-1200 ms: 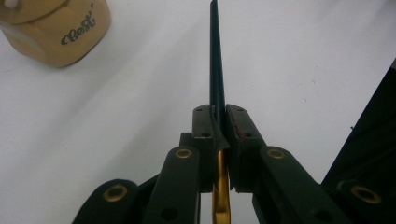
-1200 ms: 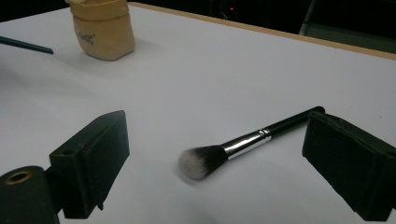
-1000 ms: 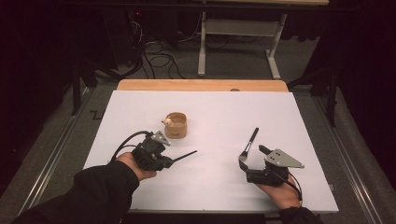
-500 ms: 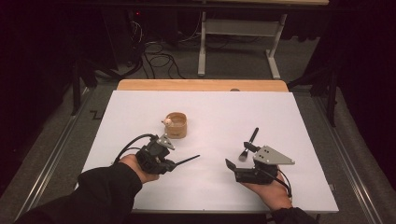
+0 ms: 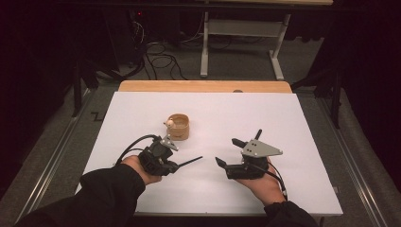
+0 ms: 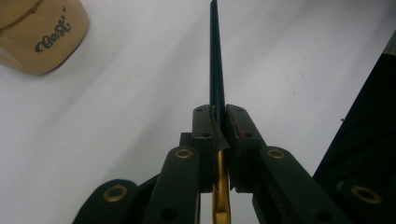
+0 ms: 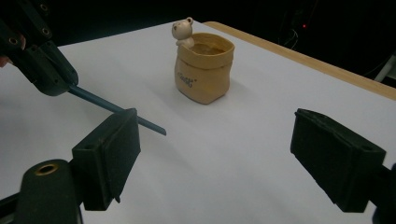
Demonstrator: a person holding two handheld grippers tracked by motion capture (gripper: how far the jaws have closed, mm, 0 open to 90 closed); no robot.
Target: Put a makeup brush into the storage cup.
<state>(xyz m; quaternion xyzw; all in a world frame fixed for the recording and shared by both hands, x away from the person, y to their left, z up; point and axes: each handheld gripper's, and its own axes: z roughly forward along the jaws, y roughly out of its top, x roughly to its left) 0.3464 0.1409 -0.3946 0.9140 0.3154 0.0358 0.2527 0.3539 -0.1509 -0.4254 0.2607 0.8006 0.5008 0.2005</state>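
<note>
My left gripper point(image 5: 176, 163) is squeezed tight on a thin dark stick point(image 6: 215, 60); its gold back end is cut off below. My right gripper point(image 5: 228, 152) is wide open, holding nothing. The little tan bear pot point(image 7: 203, 66) stands on the white desk point(image 5: 293, 123), beyond both.

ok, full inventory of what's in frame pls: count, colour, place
pot: 1, tan, sack-shaped with a small bear figure on its rim, centre of the sheet, left of middle
stick: 1, dark and thin, clamped in the left gripper, pointing toward the right gripper
white sheet: 1, covers the table
wooden table edge: 1, light brown, along the far side
desk frame: 1, grey, on the floor behind the table
left gripper: 1, black, near left, jaws shut on the stick
right gripper: 1, black with grey plate, near right, jaws wide open
</note>
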